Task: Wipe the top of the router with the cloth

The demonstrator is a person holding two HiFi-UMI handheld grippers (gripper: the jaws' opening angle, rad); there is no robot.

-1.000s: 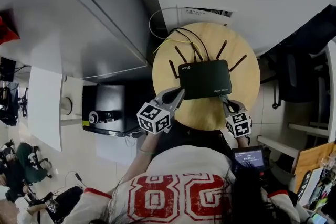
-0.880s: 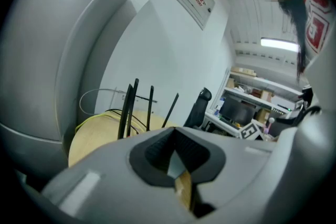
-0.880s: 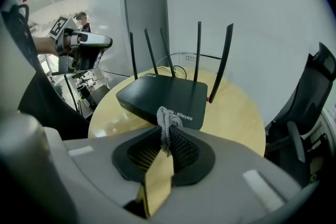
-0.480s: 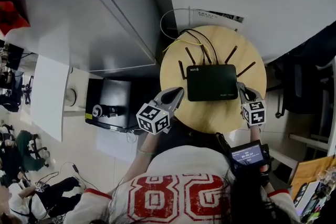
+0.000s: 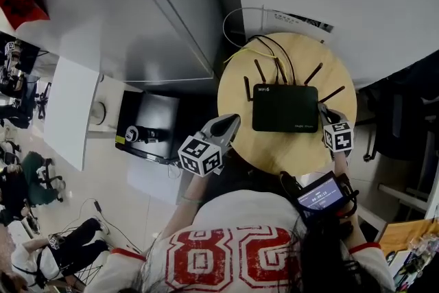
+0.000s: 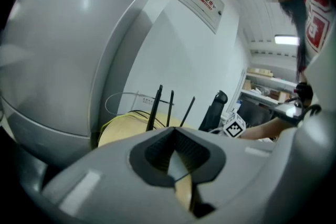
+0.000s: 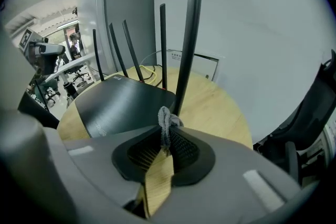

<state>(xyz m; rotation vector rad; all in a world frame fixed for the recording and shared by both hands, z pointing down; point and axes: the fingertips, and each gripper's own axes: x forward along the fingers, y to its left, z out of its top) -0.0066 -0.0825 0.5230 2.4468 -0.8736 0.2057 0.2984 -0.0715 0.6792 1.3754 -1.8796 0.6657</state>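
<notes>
A black router (image 5: 285, 108) with several upright antennas (image 7: 186, 44) sits on a round wooden table (image 5: 274, 147). My right gripper (image 5: 326, 114) is at the router's right edge, shut on a small bunch of grey cloth (image 7: 167, 122) that pokes out between its jaws. In the right gripper view the router's flat top (image 7: 122, 103) lies just ahead and to the left, and the cloth is beside the nearest antenna. My left gripper (image 5: 229, 123) hovers at the table's left rim, a little apart from the router's front left corner. Its jaws are shut on nothing (image 6: 173, 132).
Black and yellow cables (image 5: 264, 44) run off the table's far side to the wall. A black box (image 5: 147, 134) stands on the floor to the left, beside a white desk (image 5: 72, 116). A dark office chair (image 5: 401, 113) is on the right. A small screen (image 5: 319, 194) is strapped to the right arm.
My right gripper has moved from the router's front right corner further along its right side. The left gripper, which was touching the front left corner, now stands a little apart from it.
</notes>
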